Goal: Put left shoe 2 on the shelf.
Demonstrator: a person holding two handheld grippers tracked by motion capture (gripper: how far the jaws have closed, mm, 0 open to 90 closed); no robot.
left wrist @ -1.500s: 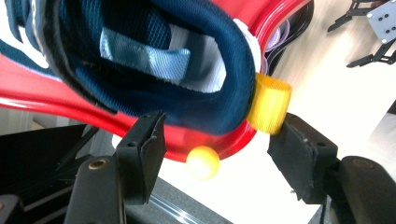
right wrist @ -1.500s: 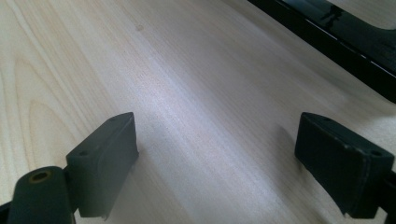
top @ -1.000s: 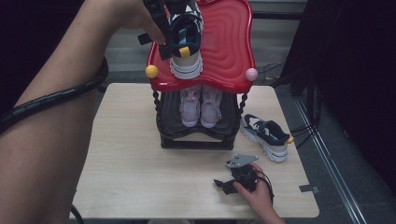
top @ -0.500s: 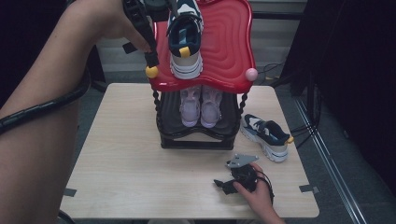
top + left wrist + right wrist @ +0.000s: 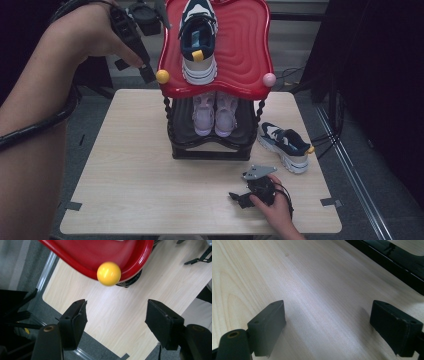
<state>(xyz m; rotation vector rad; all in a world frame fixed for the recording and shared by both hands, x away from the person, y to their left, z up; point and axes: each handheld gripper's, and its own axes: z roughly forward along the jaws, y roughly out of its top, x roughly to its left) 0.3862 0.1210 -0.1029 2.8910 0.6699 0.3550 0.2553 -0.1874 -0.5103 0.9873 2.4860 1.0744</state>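
Observation:
A red wavy-topped rack [image 5: 245,60] stands at the table's back. A navy, white and teal sneaker [image 5: 198,42] lies on its top, toe toward me. My left gripper [image 5: 136,69] hangs to the left of the rack's yellow corner ball [image 5: 162,76], jaws open and empty. In the left gripper view that yellow ball [image 5: 108,273] sits just beyond the left gripper [image 5: 116,303], over the table corner. The matching sneaker [image 5: 284,145] lies on the table right of the rack. My right gripper [image 5: 241,198] rests open on the table near the front edge; in its own view the right gripper [image 5: 327,305] frames bare wood.
A pale lilac pair of shoes [image 5: 215,114] sits on the rack's black lower shelf [image 5: 210,145]. A pink ball [image 5: 269,79] marks the rack's right front corner. Cables run along the floor at the right. The wooden table [image 5: 130,180] is bare left of the rack.
My left gripper has drawn away from the sneaker on the red top, moving left and a little down. The sneaker stays on the top. The right gripper has not moved.

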